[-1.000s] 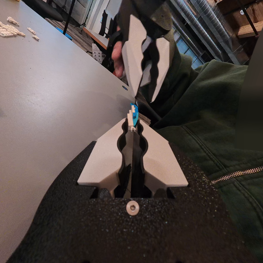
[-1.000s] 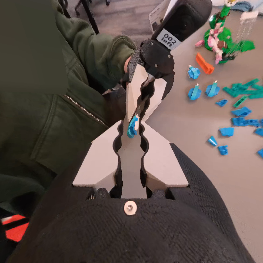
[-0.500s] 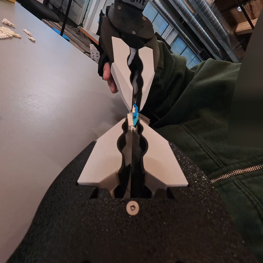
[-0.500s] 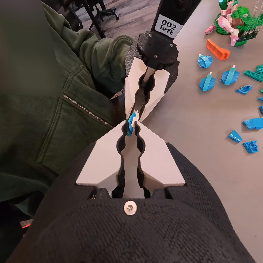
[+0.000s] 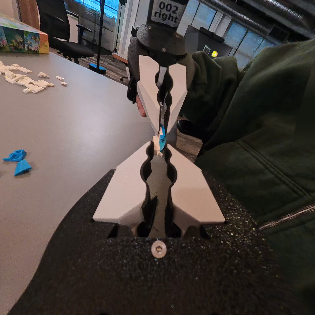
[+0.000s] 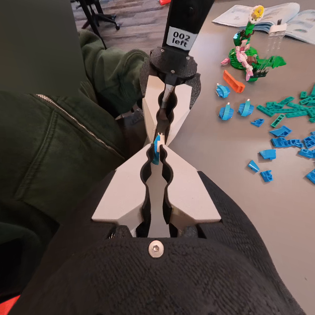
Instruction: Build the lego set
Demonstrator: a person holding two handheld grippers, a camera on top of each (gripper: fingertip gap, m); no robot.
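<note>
A small blue and white lego piece is held between both grippers, tip to tip, above the table edge near a green jacket. My left gripper is shut on its white end. My right gripper is shut on its blue end. In the right wrist view the left gripper reaches in from above. In the left wrist view the right gripper reaches in from above, with a hand behind it.
A green flower model, an orange separator, three built blue pieces, teal plates, loose blue pieces and a booklet lie right. White pieces, blue pieces and a box lie left. My left and right fingertips are right by each other.
The right gripper has come down from above, lined up tip to tip with the left gripper and closed on the blue end of the piece. The left gripper kept its hold.
</note>
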